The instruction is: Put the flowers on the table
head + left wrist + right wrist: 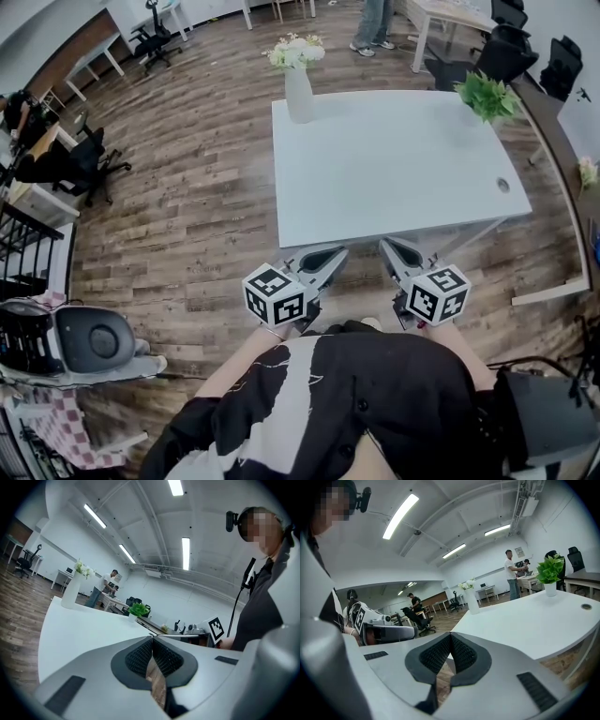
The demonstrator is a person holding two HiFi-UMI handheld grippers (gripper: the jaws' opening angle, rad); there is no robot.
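A white vase [299, 94] with pale flowers [296, 52] stands at the far left corner of the white table [394, 178]. Both of my grippers hover side by side just off the table's near edge, close to the person's body. The left gripper [337, 253] is shut with nothing between its jaws, and so is the right gripper [387, 246]. In the left gripper view the closed tips [152, 638] point over the table towards the vase [71, 591]. Along the right gripper view, its closed tips [451, 635] face the vase [472, 602] far across the tabletop.
A small green potted plant [487, 95] sits at the table's far right corner, with a round cable hole [502, 185] near the right edge. A person [513, 575] stands beyond the table by other desks. An office chair [92, 341] stands at my left on the wooden floor.
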